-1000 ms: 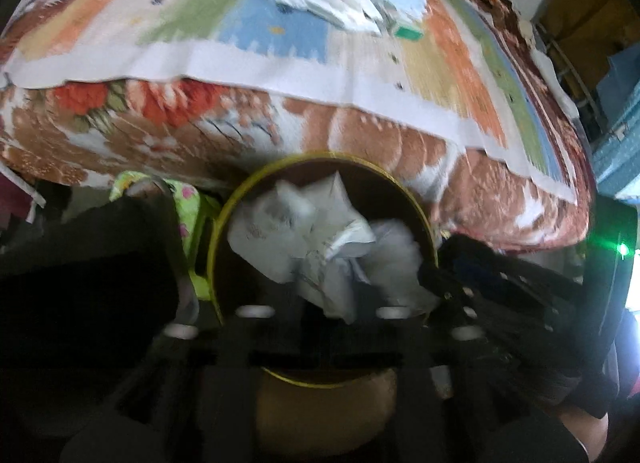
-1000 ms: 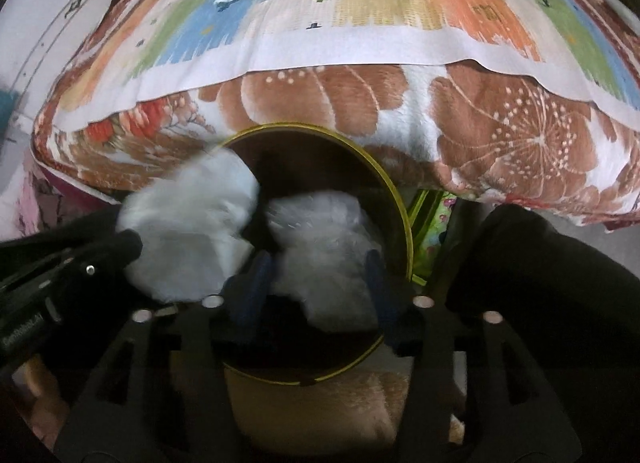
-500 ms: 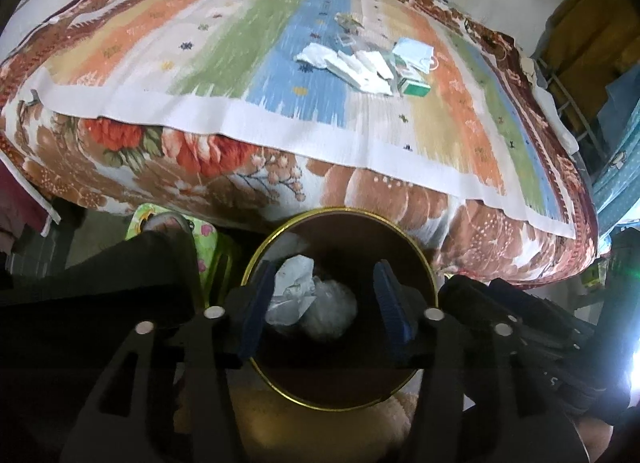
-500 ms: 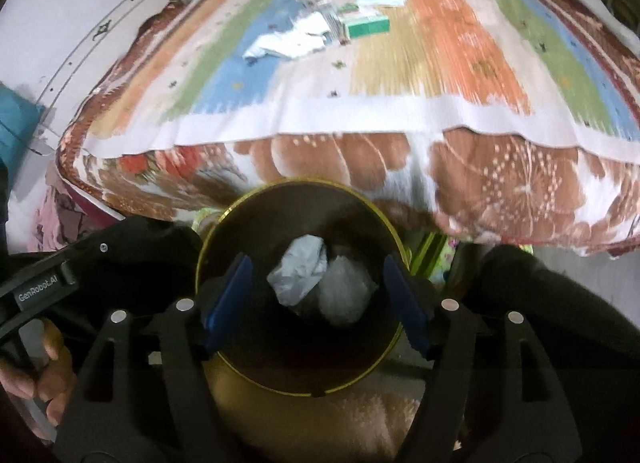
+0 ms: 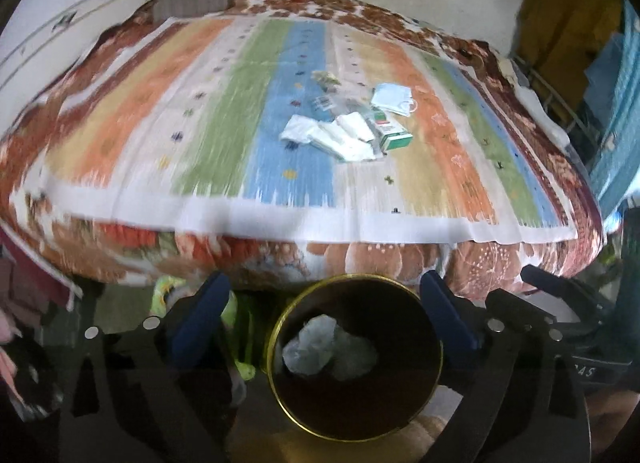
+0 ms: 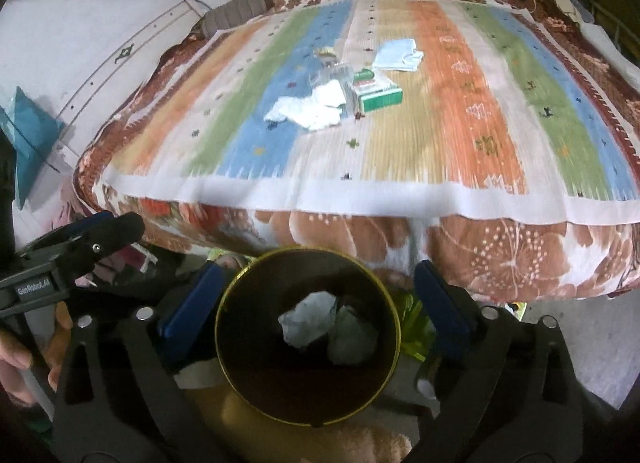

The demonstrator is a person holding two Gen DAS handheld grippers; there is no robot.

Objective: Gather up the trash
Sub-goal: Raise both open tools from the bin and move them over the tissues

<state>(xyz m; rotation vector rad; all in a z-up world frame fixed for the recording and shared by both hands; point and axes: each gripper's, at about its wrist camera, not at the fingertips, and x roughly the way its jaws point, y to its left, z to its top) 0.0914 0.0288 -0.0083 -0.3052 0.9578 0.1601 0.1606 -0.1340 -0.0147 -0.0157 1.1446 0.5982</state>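
Left gripper [image 5: 324, 315] spread wide, jaws just opening, nothing between. Right gripper [image 6: 312, 299] likewise, empty. Crumpled tissues [image 6: 316, 323] lie in bin [image 6: 236, 363] below.

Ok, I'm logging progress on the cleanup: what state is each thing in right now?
Left claw: open, empty, jaws just opened.
Right claw: open, empty, jaws just opened.
Bin: upright, two crumpled papers inside.
Green box: lying on the bed.
Face mask: lying flat on the bed.
White wrappers: scattered, uncollected.
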